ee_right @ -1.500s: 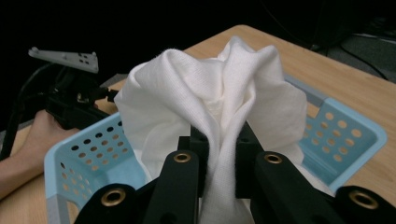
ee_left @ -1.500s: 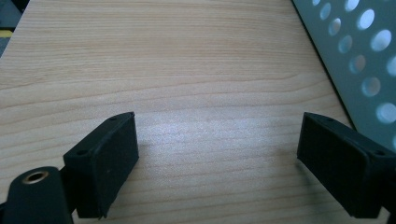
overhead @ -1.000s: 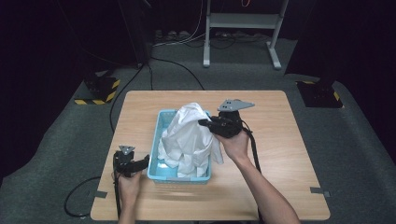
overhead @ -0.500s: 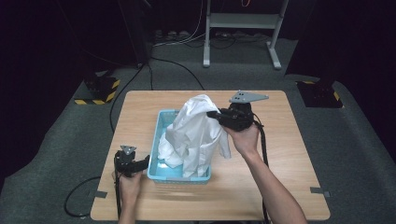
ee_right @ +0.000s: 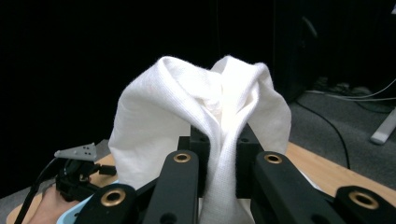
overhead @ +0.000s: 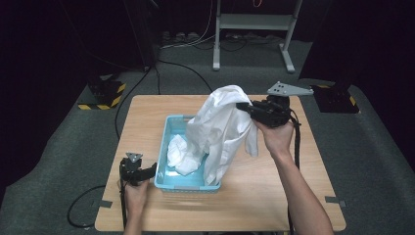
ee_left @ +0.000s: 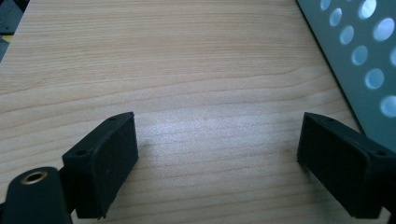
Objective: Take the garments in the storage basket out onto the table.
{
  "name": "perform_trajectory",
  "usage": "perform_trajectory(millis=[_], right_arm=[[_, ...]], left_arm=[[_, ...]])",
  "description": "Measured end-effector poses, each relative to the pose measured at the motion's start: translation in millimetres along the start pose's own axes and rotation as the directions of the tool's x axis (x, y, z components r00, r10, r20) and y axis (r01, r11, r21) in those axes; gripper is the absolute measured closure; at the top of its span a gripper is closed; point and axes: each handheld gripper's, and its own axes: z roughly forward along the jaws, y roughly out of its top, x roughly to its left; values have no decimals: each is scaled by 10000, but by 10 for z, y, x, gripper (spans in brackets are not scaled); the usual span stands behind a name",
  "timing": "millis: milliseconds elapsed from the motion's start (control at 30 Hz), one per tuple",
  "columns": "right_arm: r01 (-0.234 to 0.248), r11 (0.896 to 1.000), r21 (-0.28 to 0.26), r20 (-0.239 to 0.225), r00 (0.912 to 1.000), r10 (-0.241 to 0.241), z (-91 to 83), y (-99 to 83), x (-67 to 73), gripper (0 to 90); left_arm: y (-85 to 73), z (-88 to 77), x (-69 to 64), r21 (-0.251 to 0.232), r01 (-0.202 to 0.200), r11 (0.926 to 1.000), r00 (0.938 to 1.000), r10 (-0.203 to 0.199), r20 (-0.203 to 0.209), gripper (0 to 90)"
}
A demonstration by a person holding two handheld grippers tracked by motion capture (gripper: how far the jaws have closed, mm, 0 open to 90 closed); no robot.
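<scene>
High view, near to far. At lower left my left gripper [overhead: 149, 170] rests on the table [overhead: 274, 196], just beside the basket's [overhead: 166, 147] near-left corner; I cannot tell whether it touches the wall. In its own view the jaws stand spread with bare wood between them, and the basket's perforated side [ee_left: 369, 60] fills the upper right corner. The blue basket sits at centre frame. A white cloth [overhead: 220, 127] rises out of it: its lower folds lie bunched inside, its top is lifted up and to the right of centre. There my right gripper [overhead: 243, 105] pinches it, held above the table. In the right gripper view both jaws are pressed together on a gathered fold of cloth [ee_right: 205, 107], which domes over them. Beyond the table, a dark floor and a grey stand [overhead: 254, 22] at upper centre.
</scene>
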Motion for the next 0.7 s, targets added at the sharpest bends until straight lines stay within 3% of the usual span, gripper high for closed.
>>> perform_trajectory(millis=[433,700], right_arm=[[99,9957,-922,301,9995,-72,-305,175,-44,830],[175,9852,-1706,755,9971,-46,-588,286,-109,830]], left_arm=[[0,1,-2,2,-7,10000,10000,7,-12,124],[0,1,-2,-6,-9,10000,10000,9,-16,124]])
